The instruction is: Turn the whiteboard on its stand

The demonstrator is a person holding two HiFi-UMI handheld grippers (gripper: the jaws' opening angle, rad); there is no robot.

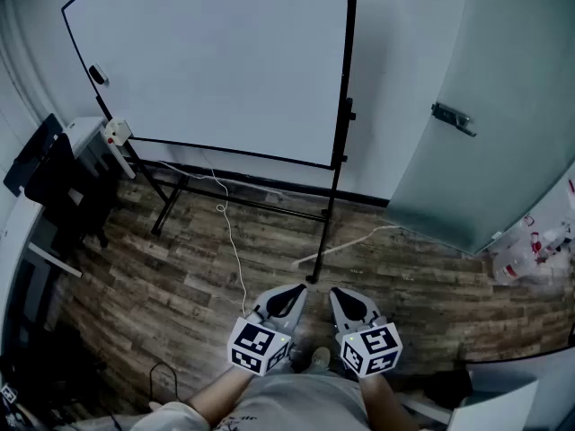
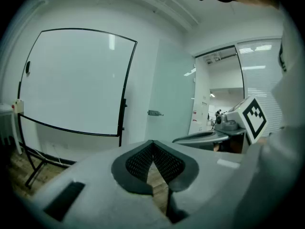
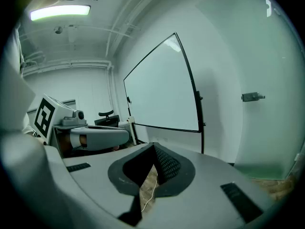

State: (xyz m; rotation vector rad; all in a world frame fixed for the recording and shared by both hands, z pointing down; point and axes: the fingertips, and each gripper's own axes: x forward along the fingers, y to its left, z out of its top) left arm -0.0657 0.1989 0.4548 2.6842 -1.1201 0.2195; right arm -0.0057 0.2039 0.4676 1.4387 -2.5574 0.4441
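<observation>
The whiteboard [image 1: 216, 61] stands upright in its black stand [image 1: 334, 196] against the far wall, blank, with a small dark object [image 1: 98, 75] stuck near its left edge. It also shows in the left gripper view as the whiteboard [image 2: 76, 80] and in the right gripper view as the whiteboard [image 3: 162, 94]. My left gripper [image 1: 295, 292] and right gripper [image 1: 341, 293] hang side by side close to my body, well short of the board. Both are shut with nothing between the jaws: left gripper [image 2: 153, 142], right gripper [image 3: 153, 146].
A frosted glass door [image 1: 485, 106] with a metal handle [image 1: 454, 118] is to the right of the board. A white cable [image 1: 235, 250] trails over the wood floor. A black chair and desk [image 1: 49, 182] stand at the left, plastic bags [image 1: 530, 250] at the right.
</observation>
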